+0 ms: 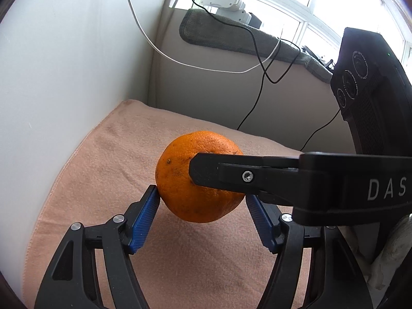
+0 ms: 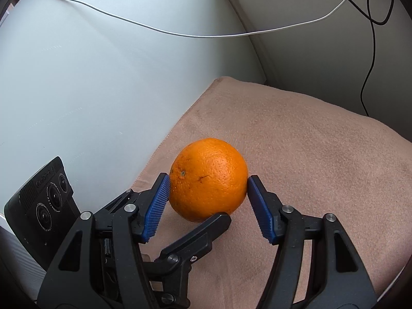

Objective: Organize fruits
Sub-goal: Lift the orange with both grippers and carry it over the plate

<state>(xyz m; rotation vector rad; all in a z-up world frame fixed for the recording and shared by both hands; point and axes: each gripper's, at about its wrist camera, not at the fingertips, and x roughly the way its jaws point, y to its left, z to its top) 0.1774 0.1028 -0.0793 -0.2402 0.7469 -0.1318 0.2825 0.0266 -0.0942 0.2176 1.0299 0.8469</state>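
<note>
One orange (image 1: 185, 180) hangs above a pink towel (image 1: 103, 159). In the left wrist view my left gripper (image 1: 202, 195) has its blue pads (image 1: 145, 216) against both sides of the orange. The right gripper's black finger (image 1: 231, 172) crosses in front of the orange from the right. In the right wrist view the same orange (image 2: 208, 180) sits between my right gripper's (image 2: 209, 186) blue pads (image 2: 157, 206), which touch its sides. A finger of the left gripper (image 2: 200, 237) reaches under the orange from the lower left.
A white wall panel (image 1: 64, 64) stands at the left of the towel. White and black cables (image 1: 257, 59) hang over a beige wall behind. A grey cloth (image 1: 231, 33) lies on the window sill. The left gripper's camera block (image 2: 41, 206) is at lower left.
</note>
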